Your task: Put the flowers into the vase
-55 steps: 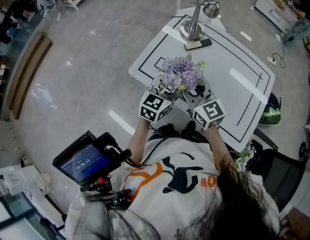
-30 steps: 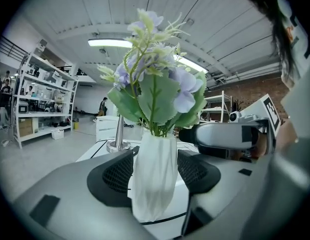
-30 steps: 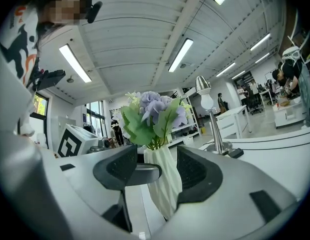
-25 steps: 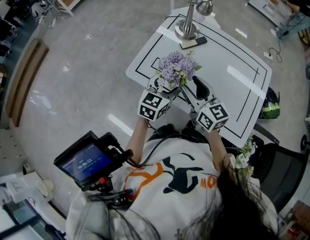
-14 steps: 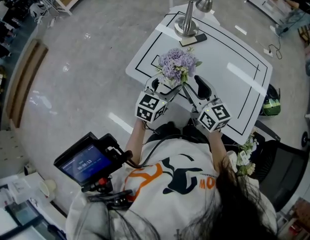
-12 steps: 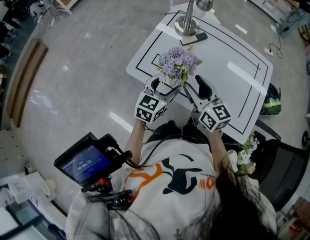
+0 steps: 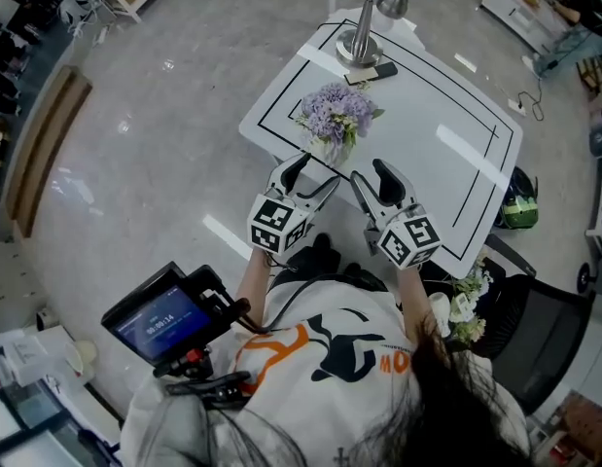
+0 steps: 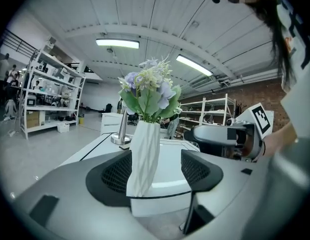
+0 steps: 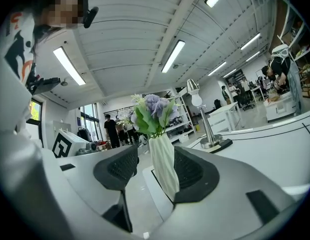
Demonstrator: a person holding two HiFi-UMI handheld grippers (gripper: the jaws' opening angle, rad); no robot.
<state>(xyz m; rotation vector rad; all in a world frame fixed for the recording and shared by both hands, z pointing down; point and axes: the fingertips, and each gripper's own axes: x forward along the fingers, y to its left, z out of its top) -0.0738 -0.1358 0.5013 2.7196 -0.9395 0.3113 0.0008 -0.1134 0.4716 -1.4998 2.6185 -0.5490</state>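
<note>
A white twisted vase [image 7: 332, 147] with purple flowers and green leaves [image 7: 336, 113] in it stands upright near the front left corner of the white table [image 7: 446, 105]. My left gripper [image 7: 310, 175] is open, a little short of the vase, holding nothing. My right gripper [image 7: 374, 181] is open too, just right of it and also empty. In the left gripper view the vase [image 8: 144, 159] stands beyond the open left gripper [image 8: 156, 171], apart from both pads. The right gripper view shows the vase [image 9: 165, 166] past the open right gripper [image 9: 156, 170].
A silver desk lamp [image 7: 367, 22] stands at the table's far corner with a dark flat object [image 7: 359, 74] by its base. More flowers [image 7: 464, 309] lie on a chair at my right. A screen rig [image 7: 164, 321] hangs at lower left. Black lines mark the tabletop.
Both grippers have drawn back toward the person, away from the flowers. The vase with the bouquet now stands free on the table.
</note>
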